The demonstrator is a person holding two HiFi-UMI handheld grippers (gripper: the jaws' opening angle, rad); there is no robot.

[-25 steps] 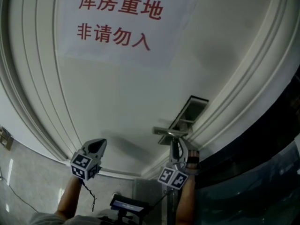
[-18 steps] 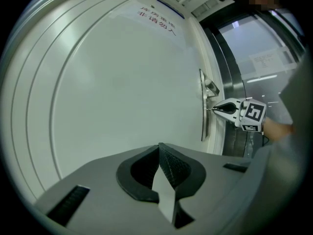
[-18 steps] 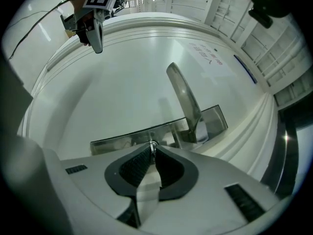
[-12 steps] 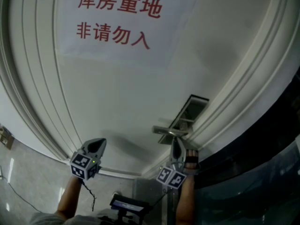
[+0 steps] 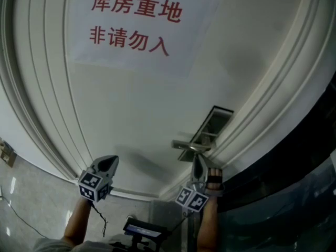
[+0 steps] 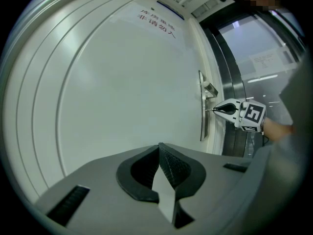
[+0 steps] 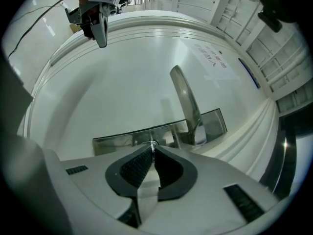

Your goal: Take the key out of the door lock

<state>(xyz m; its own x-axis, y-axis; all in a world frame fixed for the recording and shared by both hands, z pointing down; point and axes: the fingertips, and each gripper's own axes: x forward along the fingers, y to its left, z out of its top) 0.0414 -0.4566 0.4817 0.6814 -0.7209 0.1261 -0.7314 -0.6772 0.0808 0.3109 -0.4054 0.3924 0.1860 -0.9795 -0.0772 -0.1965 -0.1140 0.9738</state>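
**White door ahead, key in line with right tool**

White panelled door fills every view, with a paper sign in red characters up top. A steel lock plate sits at the door's right edge, and a lever handle sticks out of it. The key is in the lock under the handle. Only a small bright metal bit of it shows, right at the tips of the right tool. That tool's jaws have just been closing, and the pads now look pressed on the key head.

Key relation: the key shaft likely runs straight into the door, on the same line the right tool points along. The pull should go straight back off the door with no sideways tilt.

The left tool has its jaws together with nothing between them. It hangs by the door's left mouldings, well apart from the lock, so the right hand is the near one.
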